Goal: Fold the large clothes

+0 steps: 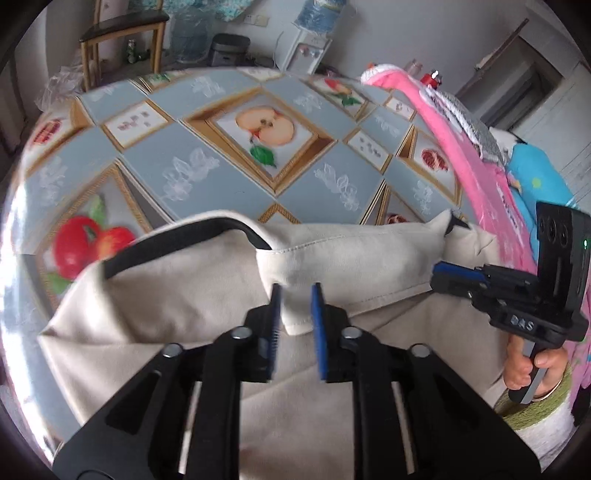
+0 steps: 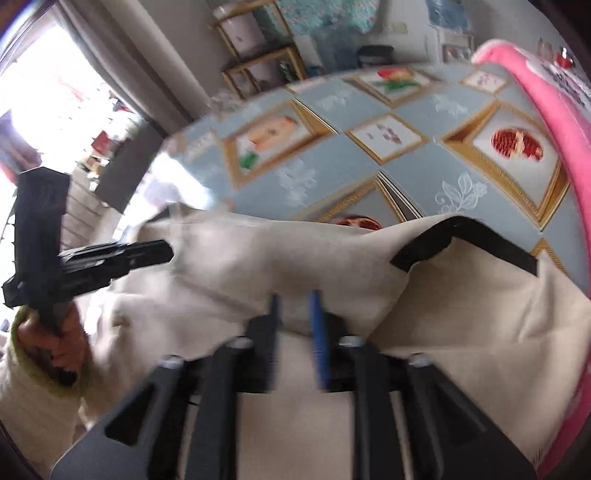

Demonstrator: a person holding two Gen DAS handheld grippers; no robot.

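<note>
A large cream garment with a black trim band lies on a table under a fruit-print cloth. My left gripper is shut on a folded edge of the garment, cloth pinched between its blue pads. My right gripper is shut on another part of the same garment, near its black trim. The right gripper also shows in the left wrist view at the right, its tips against the cloth. The left gripper shows in the right wrist view at the left.
A pink garment and a blue one lie along the table's right side. A wooden chair, a water dispenser and a dark appliance stand beyond the far edge. A bright window is to the left.
</note>
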